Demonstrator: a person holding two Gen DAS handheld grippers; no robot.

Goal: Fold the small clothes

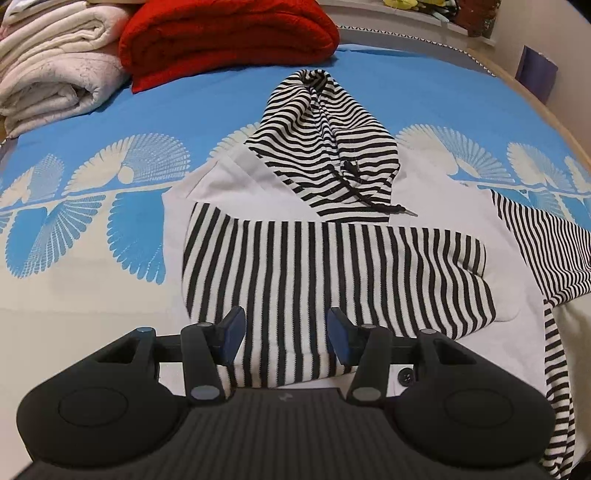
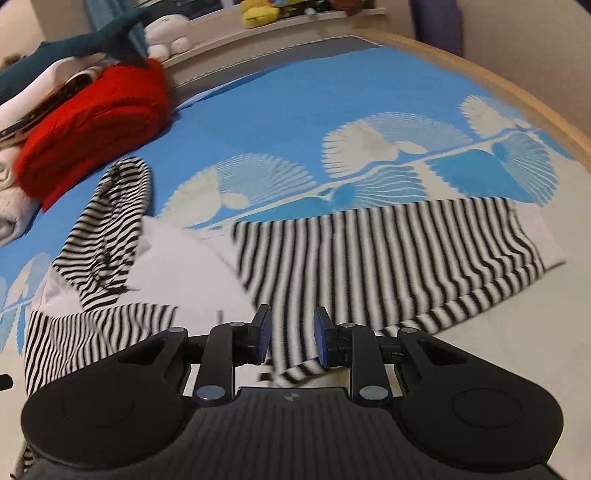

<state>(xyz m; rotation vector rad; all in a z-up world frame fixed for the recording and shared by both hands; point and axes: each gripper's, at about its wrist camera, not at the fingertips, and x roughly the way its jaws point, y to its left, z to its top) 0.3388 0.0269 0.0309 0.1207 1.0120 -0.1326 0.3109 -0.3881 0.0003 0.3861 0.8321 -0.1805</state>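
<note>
A small white hoodie (image 1: 221, 181) with a black-and-white striped hood (image 1: 325, 147) lies flat on the bed. One striped sleeve (image 1: 314, 269) is folded across its body. My left gripper (image 1: 286, 332) is open just above that sleeve's cuff end, jaws wide apart. In the right wrist view the other striped sleeve (image 2: 388, 254) lies spread to the right of the white body (image 2: 184, 266). My right gripper (image 2: 291, 338) is open, fingers on either side of that sleeve's cuff edge, which is blurred.
The bed cover (image 1: 92, 240) is blue and white with fan patterns. A folded red blanket (image 1: 229, 37) and cream quilts (image 1: 55, 62) are stacked at the back left. A wooden bed edge (image 2: 517, 96) runs along the right. Plush toys (image 2: 166, 33) sit on the headboard shelf.
</note>
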